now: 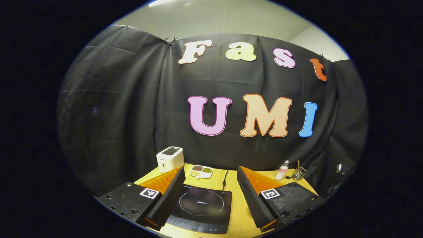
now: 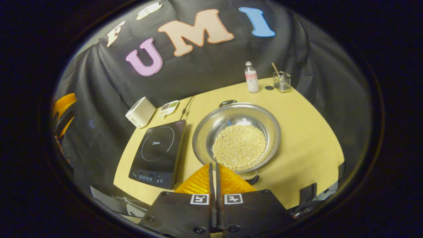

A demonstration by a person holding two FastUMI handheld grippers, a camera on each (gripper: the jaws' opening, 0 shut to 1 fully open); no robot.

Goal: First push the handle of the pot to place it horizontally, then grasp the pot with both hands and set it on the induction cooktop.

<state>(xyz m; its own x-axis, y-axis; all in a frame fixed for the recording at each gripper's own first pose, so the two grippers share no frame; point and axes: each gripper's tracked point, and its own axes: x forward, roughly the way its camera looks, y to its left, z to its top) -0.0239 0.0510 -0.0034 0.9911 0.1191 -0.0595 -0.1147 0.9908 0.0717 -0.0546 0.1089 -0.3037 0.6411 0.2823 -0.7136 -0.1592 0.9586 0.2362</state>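
Your left gripper (image 1: 211, 188) hangs over the induction cooktop (image 1: 201, 208), fingers wide apart, gripping nothing; your right gripper (image 2: 214, 172) has its fingers pressed together, empty, above the near rim of the pot (image 2: 236, 137); pot sits on the table (image 2: 307, 132) just right of the cooktop, full of beans (image 2: 239, 146), handles near and far.

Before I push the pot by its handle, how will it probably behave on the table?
The pot is shiny metal with thin handles, so it is probably stiff and may slide or spin on the smooth table. The beans inside likely add weight and could roll if it tilts.
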